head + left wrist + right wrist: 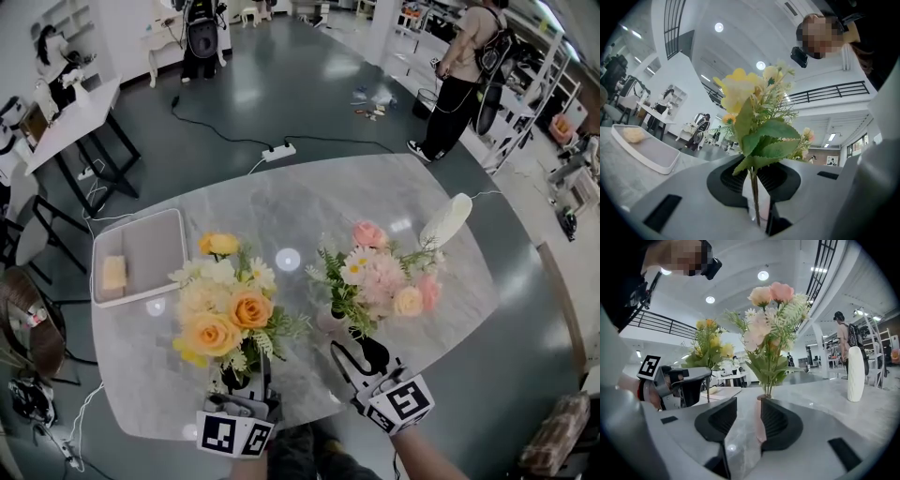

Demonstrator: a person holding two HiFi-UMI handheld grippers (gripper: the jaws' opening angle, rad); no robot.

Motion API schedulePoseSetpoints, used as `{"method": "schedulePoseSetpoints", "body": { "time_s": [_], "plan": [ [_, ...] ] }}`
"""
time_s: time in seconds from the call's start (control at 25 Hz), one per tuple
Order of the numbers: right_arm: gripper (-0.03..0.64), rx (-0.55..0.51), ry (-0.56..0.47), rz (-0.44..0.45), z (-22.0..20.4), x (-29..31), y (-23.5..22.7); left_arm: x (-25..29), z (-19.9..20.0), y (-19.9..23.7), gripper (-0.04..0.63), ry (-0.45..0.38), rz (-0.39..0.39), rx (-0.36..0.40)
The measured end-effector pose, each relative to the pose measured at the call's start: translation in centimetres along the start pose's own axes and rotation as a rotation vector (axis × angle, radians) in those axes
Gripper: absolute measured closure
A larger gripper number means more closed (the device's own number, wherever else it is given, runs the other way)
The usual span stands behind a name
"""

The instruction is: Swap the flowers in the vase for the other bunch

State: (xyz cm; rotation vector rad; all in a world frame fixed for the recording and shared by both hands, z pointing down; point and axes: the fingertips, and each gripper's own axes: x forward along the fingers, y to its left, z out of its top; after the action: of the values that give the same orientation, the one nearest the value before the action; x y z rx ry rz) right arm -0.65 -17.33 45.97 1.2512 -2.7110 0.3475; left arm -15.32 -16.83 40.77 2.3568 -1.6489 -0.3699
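Holding the yellow bunch (225,309) by its stems, the left gripper (757,197) is clamped tight on them. The pink bunch (380,277) still sits in the vase (330,321), so nothing is swapped yet. The right gripper (743,416) has its fingers apart, and the vase stands just ahead between them.

Two fake bunches, one in a vase and one out of it

The pink-and-cream bunch (380,272) stands upright in a small vase (330,321), pale pink I think, it's mostly hidden under leaves. It's close to the table's (281,202) near edge, about mid-way along. The orange-and-yellow bunch (225,314) is just left of it, upright too, stems pinched in the left gripper (244,384). A tall white vase (446,221) stands by the far right edge.
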Motion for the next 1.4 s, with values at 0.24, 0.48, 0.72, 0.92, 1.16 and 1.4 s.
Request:
{"method": "schedulePoseSetpoints", "body": {
  "time_s": [0.24,0.48,0.72,0.92,1.16,1.4],
  "plan": [
    [0.529,-0.031,-0.006,0.020,0.6,-1.1,1.7,-1.8,-0.1,-0.9,0.532,0.005,-0.007,0.000],
    [0.574,-0.054,0.006,0.040,1.0,-2.8,2.6,-3.3,-0.3,-2.7,0.532,0.017,-0.020,0.007],
    [0.578,-0.069,-0.006,0.071,1.1,-5.0,4.1,-5.5,-0.5,-4.8,0.532,0.024,-0.032,0.012],
    [0.580,-0.073,-0.019,0.098,1.5,-6.9,5.5,-7.3,-0.5,-6.5,0.532,0.028,-0.037,0.005],
    [0.580,-0.070,-0.030,0.113,1.6,-9.1,6.8,-9.5,-0.4,-8.2,0.532,0.027,-0.033,-0.007],
    [0.580,-0.075,-0.041,0.114,2.1,-11.4,7.9,-11.5,-0.4,-10.1,0.532,0.019,-0.038,-0.020]
  ]
}}
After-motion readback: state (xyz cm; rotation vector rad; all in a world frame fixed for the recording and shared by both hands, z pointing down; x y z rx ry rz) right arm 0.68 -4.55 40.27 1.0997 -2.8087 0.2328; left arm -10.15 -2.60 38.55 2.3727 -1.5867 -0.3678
